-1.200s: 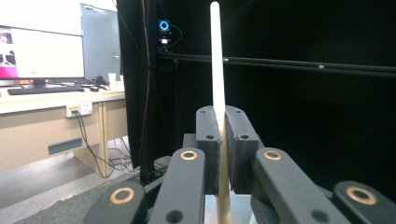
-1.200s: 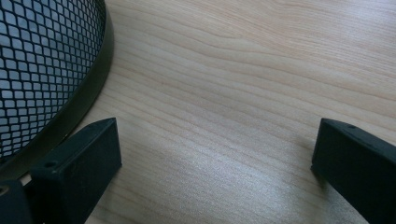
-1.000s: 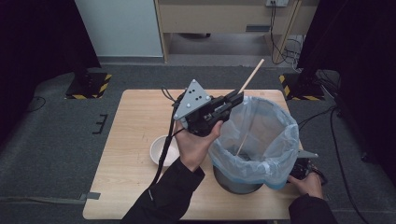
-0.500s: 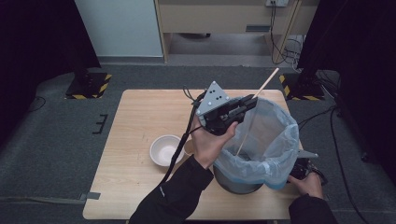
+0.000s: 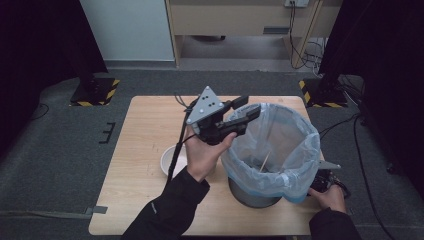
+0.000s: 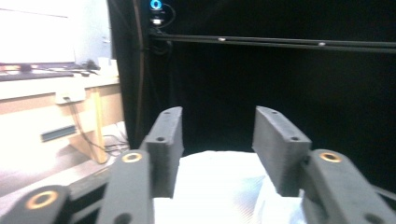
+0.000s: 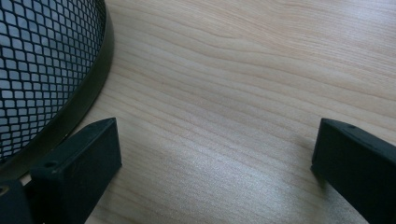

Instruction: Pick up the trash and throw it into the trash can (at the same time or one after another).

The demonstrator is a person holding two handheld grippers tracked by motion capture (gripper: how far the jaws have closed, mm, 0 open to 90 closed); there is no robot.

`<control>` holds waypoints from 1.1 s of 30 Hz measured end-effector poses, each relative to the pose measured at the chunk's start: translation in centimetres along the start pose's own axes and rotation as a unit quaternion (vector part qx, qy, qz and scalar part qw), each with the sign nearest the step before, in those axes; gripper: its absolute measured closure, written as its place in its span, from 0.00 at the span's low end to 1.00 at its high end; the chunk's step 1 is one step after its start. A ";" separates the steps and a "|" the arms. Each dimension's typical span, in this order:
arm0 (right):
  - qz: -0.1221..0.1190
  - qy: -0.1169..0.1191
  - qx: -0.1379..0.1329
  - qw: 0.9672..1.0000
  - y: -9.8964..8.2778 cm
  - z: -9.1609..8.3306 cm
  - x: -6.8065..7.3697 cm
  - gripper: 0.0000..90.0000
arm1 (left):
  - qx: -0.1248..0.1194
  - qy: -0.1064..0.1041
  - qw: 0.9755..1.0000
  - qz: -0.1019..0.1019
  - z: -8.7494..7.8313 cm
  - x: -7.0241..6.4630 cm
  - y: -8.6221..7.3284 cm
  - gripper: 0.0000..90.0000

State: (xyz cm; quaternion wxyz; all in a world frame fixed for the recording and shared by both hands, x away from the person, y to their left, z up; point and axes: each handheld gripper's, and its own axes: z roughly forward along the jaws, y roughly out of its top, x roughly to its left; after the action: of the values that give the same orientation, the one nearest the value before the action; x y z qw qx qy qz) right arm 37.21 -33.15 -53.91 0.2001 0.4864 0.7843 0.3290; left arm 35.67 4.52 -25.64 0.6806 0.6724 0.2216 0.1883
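My left gripper [image 5: 248, 108] is held up over the left rim of the waste bin [image 5: 250, 197], with its jaws open and nothing between them. A thin wooden stick [image 5: 264, 161] leans inside the bin's pale blue plastic liner [image 5: 295, 135]. In the left gripper view the open left gripper [image 6: 217, 126] points over the white liner [image 6: 210, 186]. At the bin's lower right my right gripper [image 5: 326, 173] rests low on the table, partly hidden by the bag. Seen in its own view, the right gripper [image 7: 217, 140] is wide open above bare wood, beside the black mesh bin wall [image 7: 42, 70].
A white bowl [image 5: 169, 159] sits on the wooden table [image 5: 150, 125] left of the bin, partly behind the left forearm. The left gripper's cable [image 5: 176, 150] hangs down over the bowl. Dark floor surrounds the table.
The left gripper held the wooden stick above the bin; its jaws have opened and the stick now lies inside the liner. The gripper drew back a little to the left. The right gripper stayed put.
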 end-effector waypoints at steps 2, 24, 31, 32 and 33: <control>0.000 0.000 0.000 1.000 0.0 0.0 0.0 0.02 | 0.003 0.013 1.000 0.005 -1.1 0.7 -0.2 0.52; -0.001 0.000 0.000 1.000 0.0 0.0 0.0 0.02 | 0.131 0.136 0.981 -0.035 -8.4 8.4 -11.5 0.39; 0.000 0.000 0.000 1.000 0.0 0.0 0.0 0.02 | 0.194 0.153 0.967 -0.060 -8.7 10.0 -16.9 0.38; 0.000 0.000 0.000 1.000 0.0 0.0 0.0 0.02 | 0.194 0.153 0.967 -0.060 -8.7 10.0 -16.9 0.38; -0.001 0.000 0.000 1.000 0.0 0.0 0.0 0.02 | 0.202 0.154 0.965 -0.060 -8.6 10.2 -17.4 0.38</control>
State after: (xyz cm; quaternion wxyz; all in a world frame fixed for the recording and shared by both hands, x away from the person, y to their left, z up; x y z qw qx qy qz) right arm 37.21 -33.17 -53.91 0.2004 0.4856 0.7849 0.3285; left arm 38.63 16.85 -43.46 0.4981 0.7447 0.3968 0.1997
